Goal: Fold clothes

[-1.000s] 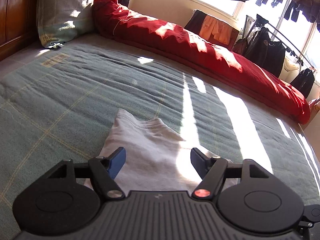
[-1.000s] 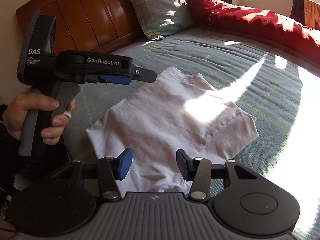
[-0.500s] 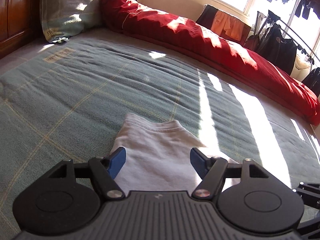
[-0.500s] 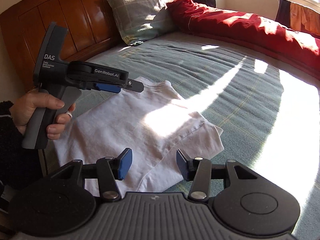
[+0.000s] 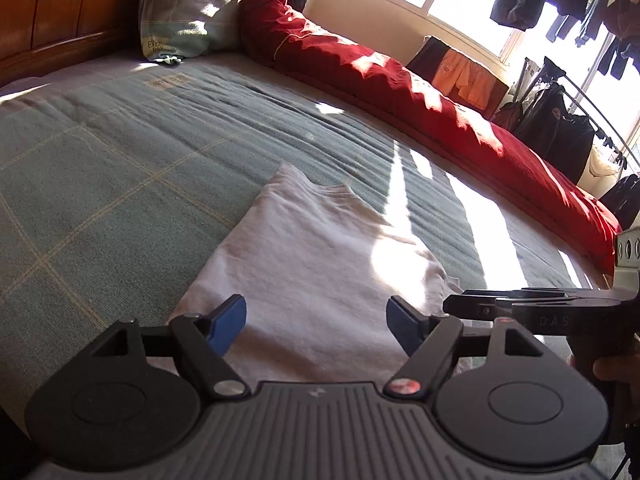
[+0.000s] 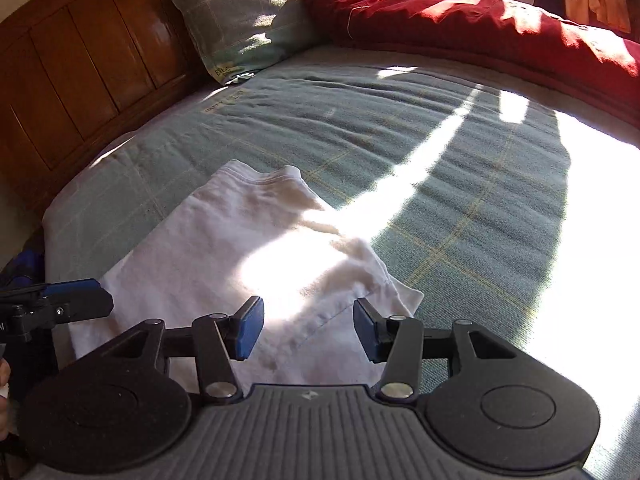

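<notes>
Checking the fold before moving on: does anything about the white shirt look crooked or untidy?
Slightly. The white shirt lies flat on the bed, but a sleeve corner pokes out past its right edge, so the outline is not a clean rectangle.

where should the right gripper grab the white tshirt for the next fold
Probably the loose sleeve corner of the white t-shirt, coming low from the near right side. That corner juts past the folded body onto the blanket, so the open right gripper can pinch it.
</notes>
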`<move>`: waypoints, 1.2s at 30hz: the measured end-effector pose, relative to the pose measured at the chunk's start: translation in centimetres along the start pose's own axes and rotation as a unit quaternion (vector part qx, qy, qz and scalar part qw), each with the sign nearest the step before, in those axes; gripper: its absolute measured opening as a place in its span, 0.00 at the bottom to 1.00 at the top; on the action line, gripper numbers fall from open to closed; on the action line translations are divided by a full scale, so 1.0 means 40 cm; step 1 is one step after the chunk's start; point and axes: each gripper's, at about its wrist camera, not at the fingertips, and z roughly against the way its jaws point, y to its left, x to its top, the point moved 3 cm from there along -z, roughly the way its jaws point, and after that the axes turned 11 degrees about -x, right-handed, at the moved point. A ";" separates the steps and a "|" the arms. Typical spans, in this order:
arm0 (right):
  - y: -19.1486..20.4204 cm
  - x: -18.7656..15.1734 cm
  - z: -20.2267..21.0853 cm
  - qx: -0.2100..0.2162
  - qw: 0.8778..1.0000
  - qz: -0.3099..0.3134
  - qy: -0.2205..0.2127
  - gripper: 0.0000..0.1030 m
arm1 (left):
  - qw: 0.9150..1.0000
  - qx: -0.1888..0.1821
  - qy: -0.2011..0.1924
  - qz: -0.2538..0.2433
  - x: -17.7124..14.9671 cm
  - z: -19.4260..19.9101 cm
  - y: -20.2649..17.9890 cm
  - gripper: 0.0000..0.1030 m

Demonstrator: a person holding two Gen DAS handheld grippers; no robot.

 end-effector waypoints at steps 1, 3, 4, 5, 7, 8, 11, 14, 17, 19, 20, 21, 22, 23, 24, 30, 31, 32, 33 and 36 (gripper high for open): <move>0.017 -0.013 0.017 0.019 1.000 0.011 0.002 0.53 | 1.000 0.008 0.008 0.000 -0.011 -0.003 0.002 0.76; 0.065 -0.054 0.048 0.073 0.997 0.034 0.014 0.53 | 0.999 0.025 0.025 -0.001 -0.033 -0.009 0.007 0.76; 0.086 -0.077 0.055 0.099 0.994 0.042 0.024 0.53 | 0.999 0.034 0.034 -0.001 -0.044 -0.012 0.009 0.76; 0.105 -0.099 0.058 0.120 0.991 0.053 0.035 0.53 | 0.998 0.041 0.040 -0.003 -0.054 -0.014 0.010 0.75; 0.141 -0.156 0.045 0.115 0.987 0.087 0.065 0.53 | 0.998 0.046 0.034 -0.011 -0.064 0.000 0.002 0.76; 0.147 -0.172 0.042 0.106 0.987 0.093 0.075 0.53 | 0.999 0.042 0.028 -0.010 -0.064 0.016 -0.006 0.76; 0.151 -0.170 0.079 0.101 0.989 0.085 0.067 0.53 | 0.999 0.033 0.015 -0.006 -0.068 0.054 -0.022 0.76; 0.163 -0.168 0.114 0.110 0.989 0.086 0.056 0.56 | 0.999 0.039 0.023 -0.006 -0.081 0.066 -0.031 0.77; 0.164 -0.198 0.094 0.090 0.987 0.087 0.097 0.58 | 0.999 0.043 0.029 -0.008 -0.093 0.075 -0.045 0.77; 0.154 -0.209 0.101 0.076 0.989 0.078 0.100 0.58 | 0.999 0.041 0.026 -0.016 -0.094 0.086 -0.062 0.77; 0.145 -0.210 0.119 0.078 0.990 0.070 0.094 0.58 | 0.999 0.039 0.027 -0.021 -0.092 0.084 -0.069 0.79; 0.133 -0.209 0.139 0.078 0.991 0.060 0.088 0.59 | 0.999 0.037 0.028 -0.025 -0.090 0.083 -0.076 0.81; 0.121 -0.207 0.154 0.070 0.993 0.050 0.082 0.64 | 0.999 0.035 0.029 -0.030 -0.088 0.081 -0.084 0.81; 0.109 -0.206 0.169 0.060 0.994 0.044 0.075 0.65 | 0.998 0.033 0.030 -0.034 -0.086 0.079 -0.091 0.81; 0.097 -0.206 0.182 0.052 0.995 0.038 0.070 0.65 | 0.998 0.031 0.031 -0.038 -0.085 0.077 -0.099 0.81; 0.030 -0.216 0.231 0.006 0.998 0.013 0.064 0.68 | 0.998 0.029 0.052 -0.021 -0.128 0.030 -0.127 0.81; 0.023 -0.217 0.234 -0.001 0.998 0.013 0.064 0.68 | 0.998 0.031 0.054 -0.015 -0.136 0.023 -0.128 0.81; 0.015 -0.218 0.237 -0.007 0.998 0.013 0.064 0.68 | 0.998 0.033 0.058 -0.013 -0.142 0.014 -0.128 0.81; 0.006 -0.220 0.241 -0.013 0.998 0.010 0.064 0.69 | 0.997 0.035 0.062 -0.010 -0.146 0.008 -0.126 0.81; -0.014 -0.221 0.256 -0.027 0.998 0.000 0.062 0.70 | 0.996 0.050 0.072 -0.014 -0.153 -0.007 -0.130 0.81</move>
